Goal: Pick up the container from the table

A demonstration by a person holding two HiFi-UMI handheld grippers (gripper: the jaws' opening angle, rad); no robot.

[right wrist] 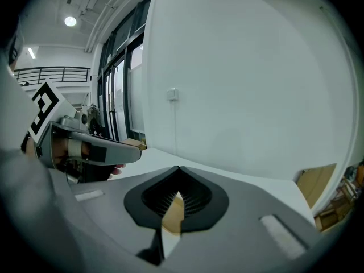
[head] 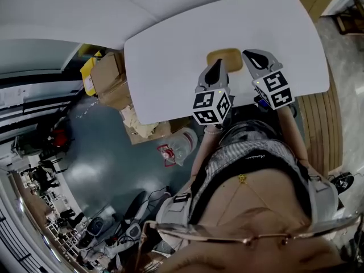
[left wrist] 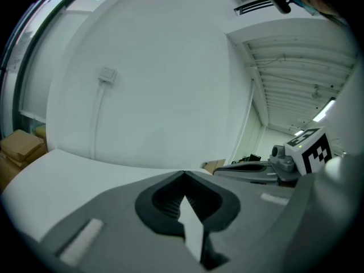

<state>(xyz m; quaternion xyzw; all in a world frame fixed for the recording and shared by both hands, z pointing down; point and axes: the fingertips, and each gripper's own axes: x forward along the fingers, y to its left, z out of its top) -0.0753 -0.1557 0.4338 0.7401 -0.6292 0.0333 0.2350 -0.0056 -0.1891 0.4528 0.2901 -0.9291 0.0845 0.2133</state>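
Sitting on the white table (head: 170, 67) close to the edge nearest the person, the shallow tan container (head: 224, 57) has not been lifted. The left tongs (head: 217, 64) point at its near-left corner and the right tongs (head: 248, 56) at its right side. Whether either tip touches it cannot be told. Each gripper view shows its jaws clenched with nothing between them. In the right gripper view, only a sliver of tan shows below the tips.

The likely trouble is a shove instead of a grasp. Clenched tips brought against the rim would probably slide the light-looking container over the smooth table, perhaps towards the nearby edge. A pinch on one side alone could also tip it during the lift.
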